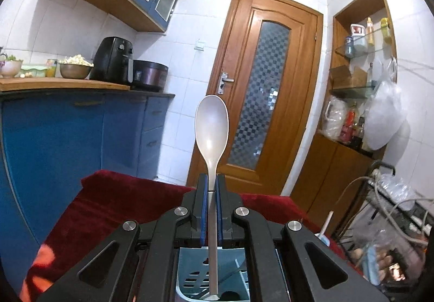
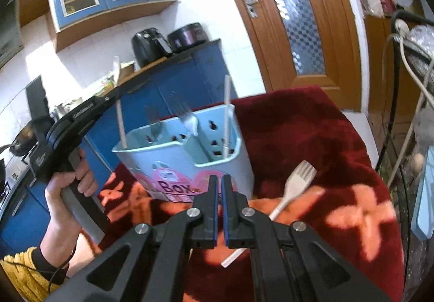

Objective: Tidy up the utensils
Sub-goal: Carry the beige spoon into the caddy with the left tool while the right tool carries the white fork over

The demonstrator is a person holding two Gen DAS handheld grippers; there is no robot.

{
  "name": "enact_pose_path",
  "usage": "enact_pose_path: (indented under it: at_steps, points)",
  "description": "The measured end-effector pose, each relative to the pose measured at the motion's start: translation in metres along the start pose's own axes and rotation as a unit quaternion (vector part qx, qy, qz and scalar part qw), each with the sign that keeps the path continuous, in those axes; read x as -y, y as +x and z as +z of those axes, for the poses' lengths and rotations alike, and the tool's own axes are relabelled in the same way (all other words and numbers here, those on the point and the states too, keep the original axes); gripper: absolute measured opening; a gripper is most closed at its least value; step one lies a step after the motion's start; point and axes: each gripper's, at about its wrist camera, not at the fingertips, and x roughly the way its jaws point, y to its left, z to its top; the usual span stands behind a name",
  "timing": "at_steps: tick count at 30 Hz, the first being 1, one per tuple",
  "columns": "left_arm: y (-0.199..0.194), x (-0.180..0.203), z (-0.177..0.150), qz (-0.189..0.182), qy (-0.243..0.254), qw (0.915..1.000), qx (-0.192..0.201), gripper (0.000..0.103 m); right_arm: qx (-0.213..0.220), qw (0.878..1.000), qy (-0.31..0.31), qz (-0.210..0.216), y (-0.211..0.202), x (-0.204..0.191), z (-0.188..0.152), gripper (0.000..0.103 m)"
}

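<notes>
The left gripper (image 1: 212,188) is clenched on the handle of a pale grey spoon (image 1: 211,128), whose oval bowl stands upright above the fingers (image 1: 205,193) while the thin handle runs down past them toward a light blue utensil holder (image 1: 190,269) just below. In the right wrist view that holder (image 2: 173,163) sits on a dark red cloth (image 2: 312,144) with orange flower shapes; it has slotted walls, divided compartments and a pink label reading "Box". Forks (image 2: 187,116) lean in its far compartments and a white stick (image 2: 226,114) stands in the right one. A pale fork (image 2: 294,182) lies on the cloth just right of the holder. The right gripper (image 2: 219,180) hangs near the holder's front, its fingers pressed together with nothing between them. A hand (image 2: 69,185) at the left holds the other gripper's handle. Behind stand blue cabinets (image 1: 81,133), a wooden door (image 1: 265,85) and white tiled walls (image 1: 184,57).
</notes>
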Motion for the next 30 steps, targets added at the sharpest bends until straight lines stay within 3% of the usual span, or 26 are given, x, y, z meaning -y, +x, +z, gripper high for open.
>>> enact_pose_path:
  at_steps: [10,16,21,30]
  points:
    - [0.003,0.001,-0.025,0.006,0.021,0.9996,-0.018,0.005,-0.082,0.992,0.09,-0.042,0.032,0.052,0.004,0.025]
    - [0.004,0.003,-0.034,0.002,0.026,0.9988,-0.042,0.005,-0.125,0.984,0.105,-0.077,0.054,0.073,0.008,0.027]
    - [0.004,0.0,-0.036,-0.004,0.02,0.9981,-0.057,0.008,-0.133,0.981,0.111,-0.091,0.065,0.085,0.016,0.035]
    - [-0.011,-0.004,-0.034,-0.012,0.017,0.9965,-0.081,0.009,-0.126,0.979,0.142,-0.078,0.082,0.107,0.013,0.033]
